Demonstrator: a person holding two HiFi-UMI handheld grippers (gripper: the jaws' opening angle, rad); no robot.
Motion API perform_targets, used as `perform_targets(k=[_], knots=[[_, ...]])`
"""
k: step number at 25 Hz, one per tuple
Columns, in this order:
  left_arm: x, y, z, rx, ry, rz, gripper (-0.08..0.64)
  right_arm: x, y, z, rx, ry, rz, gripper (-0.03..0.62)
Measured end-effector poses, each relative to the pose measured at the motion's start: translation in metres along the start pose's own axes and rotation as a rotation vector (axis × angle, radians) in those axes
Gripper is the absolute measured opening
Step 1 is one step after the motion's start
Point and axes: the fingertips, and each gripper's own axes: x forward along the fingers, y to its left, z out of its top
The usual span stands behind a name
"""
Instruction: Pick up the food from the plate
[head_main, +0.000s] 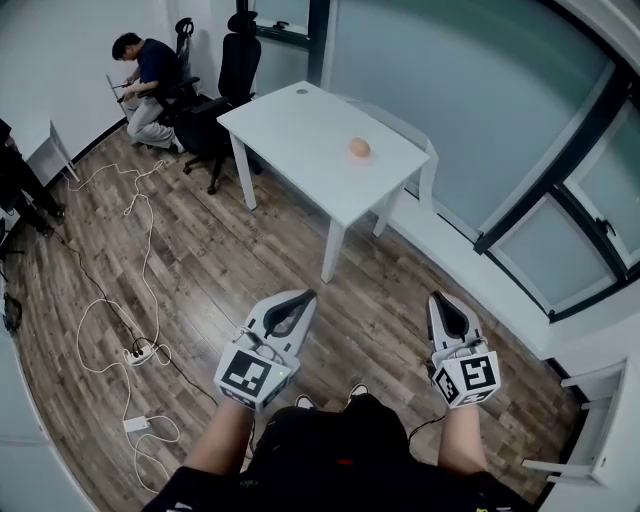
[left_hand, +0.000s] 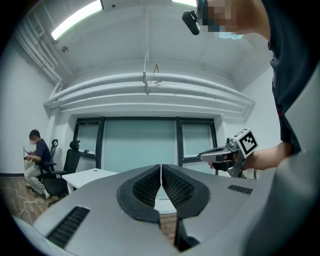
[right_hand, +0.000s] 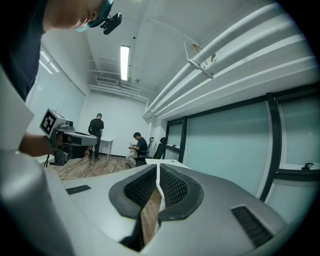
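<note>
A small round orange-brown piece of food (head_main: 360, 148) lies on a white table (head_main: 300, 130) across the room; I cannot make out a plate under it. Both grippers are held close to my body, well short of the table and above the wooden floor. My left gripper (head_main: 300, 297) is shut with nothing in it, its ribbed pads meeting in the left gripper view (left_hand: 161, 172). The right gripper (head_main: 443, 298) is shut and empty too, its pads together in the right gripper view (right_hand: 158, 175). Each gripper view also catches the other gripper, held level off to one side.
A seated person (head_main: 145, 75) and black office chairs (head_main: 235, 62) are at the back left. Another person (head_main: 15, 180) stands at the left edge. Cables and a power strip (head_main: 135, 352) lie on the floor. A white chair (head_main: 415, 140) stands behind the table, by the glass wall.
</note>
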Motion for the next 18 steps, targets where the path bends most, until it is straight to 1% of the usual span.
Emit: perform_targets(k=[5,9,12,18], knots=[[0.027,0.031,-0.001,-0.002,0.022,0.024,0.029,0.047,-0.014,0.002,0.0,-0.01,0.027,0.037],[0.064,0.05,-0.003,0.017,0.012,0.026,0.029,0.085,-0.041,-0.001,0.009,-0.028,0.049,0.037],[0.102,0.066,0.0,0.031,0.02,0.042,0.029,0.118,-0.073,-0.006,0.023,-0.036,0.059,0.037],[0.192,0.081,0.012,0.02,0.039,0.085,0.029,0.174,-0.151,-0.013,0.044,-0.045,0.106,0.037]])
